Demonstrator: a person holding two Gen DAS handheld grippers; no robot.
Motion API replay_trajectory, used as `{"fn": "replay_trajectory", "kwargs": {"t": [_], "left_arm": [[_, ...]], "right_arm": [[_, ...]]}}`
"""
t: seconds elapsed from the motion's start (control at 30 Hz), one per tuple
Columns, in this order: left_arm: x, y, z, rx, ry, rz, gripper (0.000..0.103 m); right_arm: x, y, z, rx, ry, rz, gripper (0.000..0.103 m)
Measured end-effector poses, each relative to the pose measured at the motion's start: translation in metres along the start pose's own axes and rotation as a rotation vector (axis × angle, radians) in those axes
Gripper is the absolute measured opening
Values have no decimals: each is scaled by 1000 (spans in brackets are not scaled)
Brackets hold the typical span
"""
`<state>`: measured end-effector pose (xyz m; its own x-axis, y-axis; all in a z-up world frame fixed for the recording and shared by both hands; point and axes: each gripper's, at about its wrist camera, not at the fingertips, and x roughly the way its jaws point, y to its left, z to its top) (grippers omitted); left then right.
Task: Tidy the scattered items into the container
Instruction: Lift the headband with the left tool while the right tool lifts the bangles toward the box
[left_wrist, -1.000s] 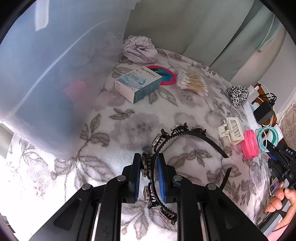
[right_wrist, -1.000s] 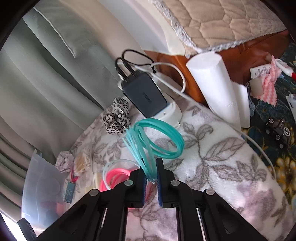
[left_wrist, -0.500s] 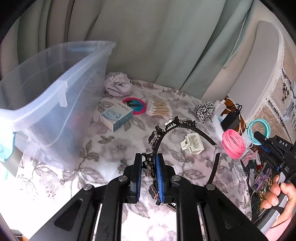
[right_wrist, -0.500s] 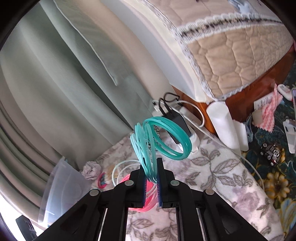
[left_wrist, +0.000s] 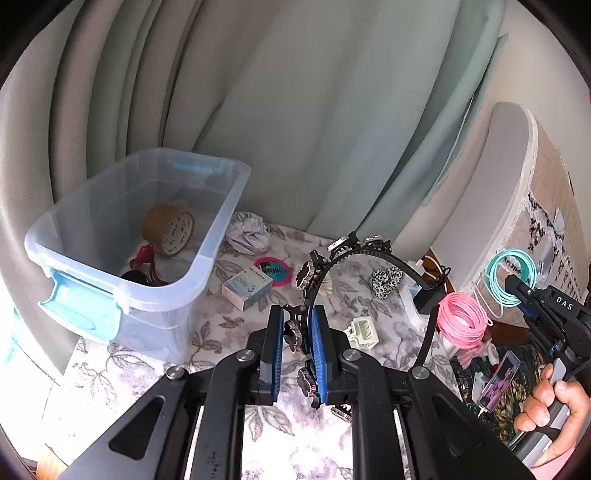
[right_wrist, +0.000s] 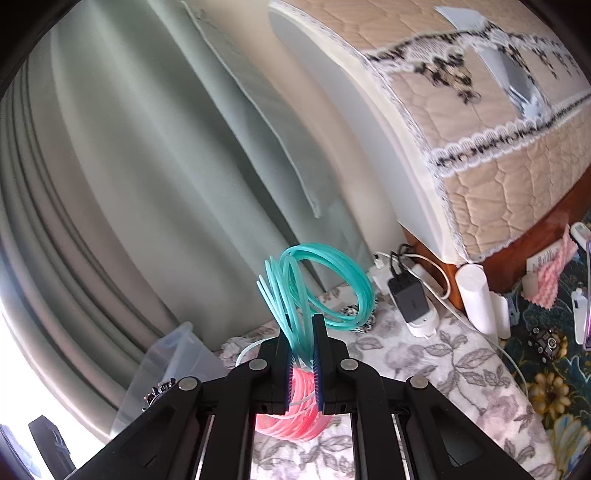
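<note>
The left tool (left_wrist: 297, 343) is clamped on a black headband (left_wrist: 364, 254) studded with little flower ornaments, which it holds in the air above the flower-patterned counter (left_wrist: 229, 332), to the right of the clear plastic box (left_wrist: 221, 221). The headband looks light and springy: a thin arc of stiff plastic that flexes at its open ends, with glued-on ornaments that could snap off if squeezed or knocked on the box rim. The pads grip it on the band among the ornaments, near one end, so the long free arc sticks out ahead and may swing or twist in the grip; a hold nearer the middle of the arc would probably balance better. The right tool (right_wrist: 303, 341) is closed on a bunch of thin teal bangles (right_wrist: 325, 284), also lifted clear of the counter, with a pink stack of bangles (left_wrist: 461, 319) lying below it. The bangles look very light, smooth and loose against each other, so a pinch through the bundle may let single rings slide out; they are best kept hanging from the pads. The box already holds a roll of brown tape (left_wrist: 170, 229) and something red. A cardboard packet (left_wrist: 246, 288), a crumpled paper ball (left_wrist: 248, 236), a white hair clip (left_wrist: 364, 330) and a spotted scrunchie (left_wrist: 386, 280) remain on the counter.
</note>
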<state>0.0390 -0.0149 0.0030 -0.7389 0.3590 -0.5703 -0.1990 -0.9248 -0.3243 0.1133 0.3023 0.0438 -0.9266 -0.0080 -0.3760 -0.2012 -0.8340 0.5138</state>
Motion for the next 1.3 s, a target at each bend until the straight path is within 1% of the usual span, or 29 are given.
{"fn": "replay_trajectory", "kwargs": {"t": [0.3, 0.6, 1.03, 1.3], "left_arm": [[-35, 15, 10, -41, -87, -5, 15], [-57, 31, 15, -85, -138, -4, 15], [-79, 64, 18, -168, -195, 12, 15], [-86, 95, 19, -234, -224, 46, 15]], "right_arm": [[-21, 42, 2, -62, -31, 75, 10], [-27, 80, -2, -123, -31, 144, 10], [-11, 135, -14, -194, 11, 240, 7], [8, 173, -25, -256, 52, 290, 7]]}}
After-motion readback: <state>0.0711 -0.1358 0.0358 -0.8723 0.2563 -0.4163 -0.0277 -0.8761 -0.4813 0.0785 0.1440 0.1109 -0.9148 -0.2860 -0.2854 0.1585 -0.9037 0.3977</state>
